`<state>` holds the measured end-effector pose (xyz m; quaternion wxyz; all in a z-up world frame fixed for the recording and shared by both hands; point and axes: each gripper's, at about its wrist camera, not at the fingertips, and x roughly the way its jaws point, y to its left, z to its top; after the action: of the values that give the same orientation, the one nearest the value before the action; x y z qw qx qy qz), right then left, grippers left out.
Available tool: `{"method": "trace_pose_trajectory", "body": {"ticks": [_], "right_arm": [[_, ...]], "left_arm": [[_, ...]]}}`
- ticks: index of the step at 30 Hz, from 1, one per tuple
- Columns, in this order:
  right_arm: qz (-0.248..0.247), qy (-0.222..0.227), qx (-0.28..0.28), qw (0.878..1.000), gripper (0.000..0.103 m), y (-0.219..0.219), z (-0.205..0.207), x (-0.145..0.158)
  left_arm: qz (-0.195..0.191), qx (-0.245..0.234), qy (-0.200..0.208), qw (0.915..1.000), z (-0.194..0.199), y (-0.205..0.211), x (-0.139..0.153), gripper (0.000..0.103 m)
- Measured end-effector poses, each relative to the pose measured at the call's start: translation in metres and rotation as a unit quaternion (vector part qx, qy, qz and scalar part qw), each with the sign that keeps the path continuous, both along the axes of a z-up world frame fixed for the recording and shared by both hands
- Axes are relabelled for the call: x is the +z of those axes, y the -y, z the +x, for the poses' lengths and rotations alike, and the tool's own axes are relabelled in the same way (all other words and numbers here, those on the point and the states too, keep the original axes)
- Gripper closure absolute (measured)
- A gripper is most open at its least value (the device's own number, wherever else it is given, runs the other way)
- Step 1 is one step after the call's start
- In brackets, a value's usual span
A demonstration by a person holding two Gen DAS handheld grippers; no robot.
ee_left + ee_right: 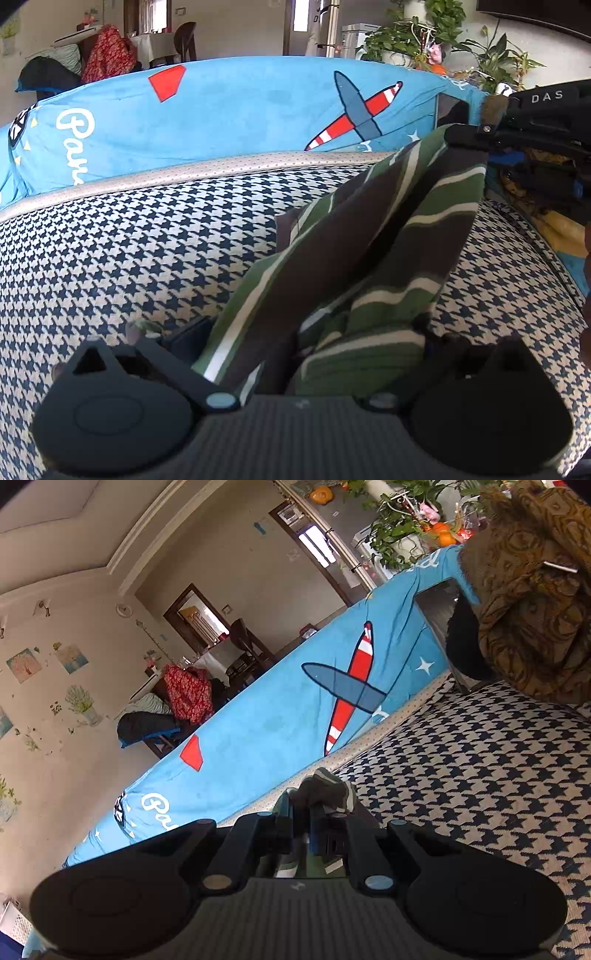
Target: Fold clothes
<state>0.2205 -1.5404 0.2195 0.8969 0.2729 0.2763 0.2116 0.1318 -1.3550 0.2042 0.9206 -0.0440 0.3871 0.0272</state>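
Currently the striped garment [373, 236], green, dark brown and white, hangs stretched between the two grippers above the houndstooth cushion [129, 258], with none of its visible cloth lying flat on that surface. The left gripper [291, 354] has cloth bunched between its fingers at the near end; the fabric hides the pads, so whether they press on it cannot be told with certainty, though the taut span suggests a hold. The right gripper [301, 823] has its jaws pressed nearly together on a small tuft of the same garment, seen from the left wrist view at the far upper corner. Risk one: the right pinch covers only a narrow bite of fabric, so added tension between the hands could pull the tuft free and drop that corner. Risk two: the cloth shows a twist and loose folds along its span, so lowering it as is would probably trap creases in the fold. Risk three: the brown patterned cushion [532, 602] and the blue airplane-print cover [229, 107] stand near, and a wide swing could snag the garment there.
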Motion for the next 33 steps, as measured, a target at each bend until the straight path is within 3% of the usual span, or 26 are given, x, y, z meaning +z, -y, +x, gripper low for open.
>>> {"method": "trace_pose_trajectory", "body": {"ticks": [7, 13, 22, 28, 33], "right_arm": [[0.003, 0.004, -0.016, 1.000, 0.094, 0.021, -0.003, 0.003], [0.008, 0.013, 0.008, 1.000, 0.094, 0.006, -0.005, 0.005], [0.042, 0.035, 0.071, 0.996, 0.094, -0.043, -0.008, 0.011], [0.056, 0.039, 0.118, 0.991, 0.094, -0.085, -0.014, 0.010], [0.050, 0.032, 0.158, 0.986, 0.094, -0.121, -0.018, 0.002]], "left_arm": [[0.011, -0.014, 0.012, 0.9998, -0.006, 0.006, -0.002, 0.000], [-0.005, 0.030, 0.011, 0.9995, -0.012, -0.030, -0.003, 0.000], [0.000, 0.101, 0.021, 0.9947, -0.029, -0.078, 0.001, 0.000], [-0.011, 0.153, 0.039, 0.9873, -0.053, -0.127, 0.011, 0.000], [-0.022, 0.214, 0.062, 0.9747, -0.073, -0.167, 0.020, 0.000]]}}
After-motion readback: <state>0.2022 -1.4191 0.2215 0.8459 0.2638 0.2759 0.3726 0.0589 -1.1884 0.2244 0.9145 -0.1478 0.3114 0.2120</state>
